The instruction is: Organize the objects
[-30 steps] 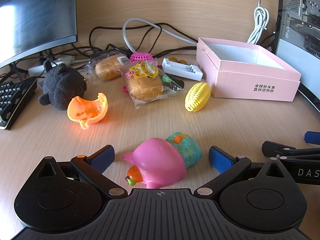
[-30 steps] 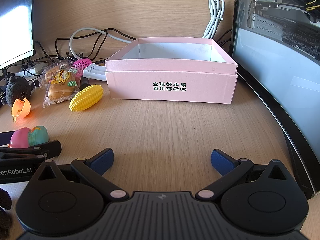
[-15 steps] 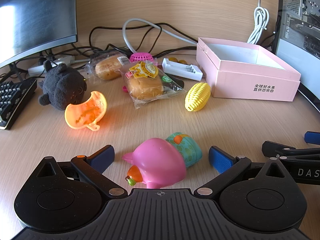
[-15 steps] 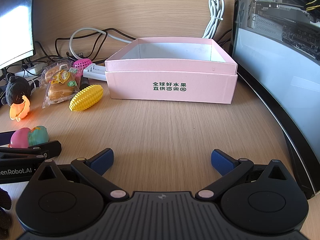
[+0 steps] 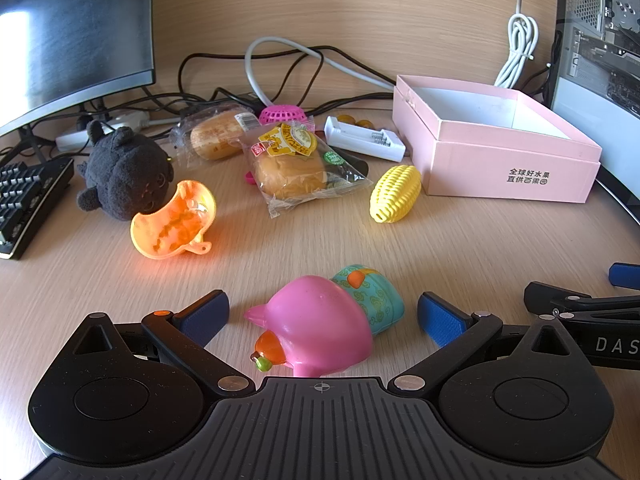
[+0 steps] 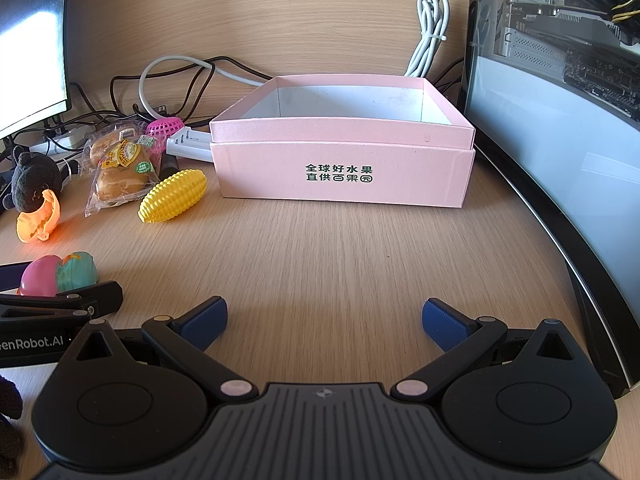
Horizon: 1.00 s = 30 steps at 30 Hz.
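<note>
Meanwhile only the orange shell (image 5: 173,225) has rolled, now resting against the plush (image 5: 124,174). The left gripper (image 5: 322,314) stays spread around the pink toy (image 5: 320,330), not yet clamped; the right gripper (image 6: 324,318) stays open and empty, facing the box (image 6: 344,178).

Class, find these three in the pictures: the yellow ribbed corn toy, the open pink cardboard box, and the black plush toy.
yellow ribbed corn toy (image 5: 395,193), left wrist view, middle of its ribbed body.
open pink cardboard box (image 6: 344,178), right wrist view, printed front wall.
black plush toy (image 5: 122,170), left wrist view, middle of its furry body.
</note>
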Each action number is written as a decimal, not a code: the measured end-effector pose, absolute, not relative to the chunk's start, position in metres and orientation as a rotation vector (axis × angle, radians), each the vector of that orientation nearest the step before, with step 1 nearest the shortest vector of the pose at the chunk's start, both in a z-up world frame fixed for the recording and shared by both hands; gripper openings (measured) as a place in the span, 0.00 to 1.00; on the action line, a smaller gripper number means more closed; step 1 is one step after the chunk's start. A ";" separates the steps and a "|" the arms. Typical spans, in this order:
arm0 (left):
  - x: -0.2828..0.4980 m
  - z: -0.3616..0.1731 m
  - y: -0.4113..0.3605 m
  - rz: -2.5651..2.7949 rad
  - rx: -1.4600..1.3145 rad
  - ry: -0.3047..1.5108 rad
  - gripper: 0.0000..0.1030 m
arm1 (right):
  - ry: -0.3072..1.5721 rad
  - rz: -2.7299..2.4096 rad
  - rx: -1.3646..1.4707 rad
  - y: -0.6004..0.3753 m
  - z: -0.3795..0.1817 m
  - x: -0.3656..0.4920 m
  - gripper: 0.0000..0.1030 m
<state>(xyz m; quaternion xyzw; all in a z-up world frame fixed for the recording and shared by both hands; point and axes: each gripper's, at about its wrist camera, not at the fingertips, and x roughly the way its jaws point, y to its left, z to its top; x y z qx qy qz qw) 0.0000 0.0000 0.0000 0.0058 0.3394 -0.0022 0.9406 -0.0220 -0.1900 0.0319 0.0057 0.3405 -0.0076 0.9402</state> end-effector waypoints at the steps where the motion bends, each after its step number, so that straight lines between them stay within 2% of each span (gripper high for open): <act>1: 0.000 0.000 0.000 -0.005 0.012 0.693 1.00 | 0.695 -0.016 0.012 -0.190 0.032 -0.022 1.00; 30: -0.008 -0.010 0.005 -0.002 0.005 0.695 1.00 | 0.701 -0.008 0.012 -0.189 0.031 -0.024 1.00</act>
